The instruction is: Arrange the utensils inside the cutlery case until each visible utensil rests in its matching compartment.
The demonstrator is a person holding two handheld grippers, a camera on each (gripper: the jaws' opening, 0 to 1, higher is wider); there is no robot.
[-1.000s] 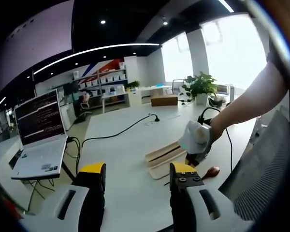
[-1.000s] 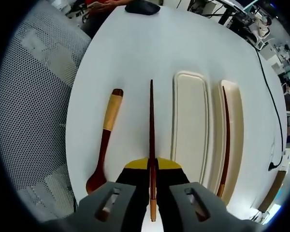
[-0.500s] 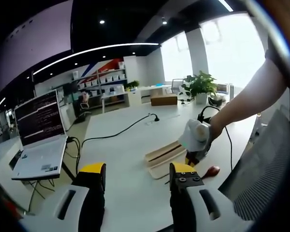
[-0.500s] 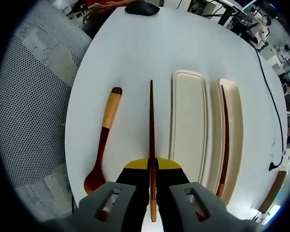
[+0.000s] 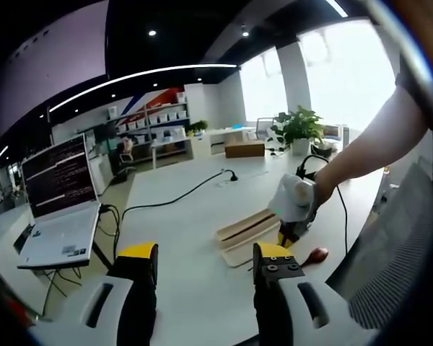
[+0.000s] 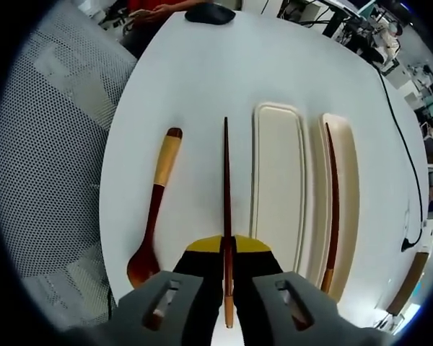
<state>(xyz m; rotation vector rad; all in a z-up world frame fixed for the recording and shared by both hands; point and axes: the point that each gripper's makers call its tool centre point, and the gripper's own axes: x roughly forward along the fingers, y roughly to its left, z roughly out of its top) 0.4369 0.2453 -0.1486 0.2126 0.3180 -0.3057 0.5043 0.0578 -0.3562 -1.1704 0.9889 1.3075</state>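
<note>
Right gripper (image 6: 226, 249) clenched on a dark chopstick (image 6: 226, 180) pointing to 12 o'clock above the white table (image 6: 202, 79), spoon (image 6: 155, 209) at 9 o'clock, cutlery case (image 6: 278, 187) at 3 o'clock, left gripper (image 5: 206, 263) held level with jaws apart, nothing grasped.

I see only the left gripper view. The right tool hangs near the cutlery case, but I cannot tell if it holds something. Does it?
Observer: Yes. In the right gripper view the right tool is shut on a dark chopstick.
Operator: Thank you. Where is the other one of the pair?
Observer: The second chopstick lies in the narrow compartment of the cutlery case.
Operator: And the wide compartment, is something inside?
Observer: No, the wide compartment has nothing in it.
</note>
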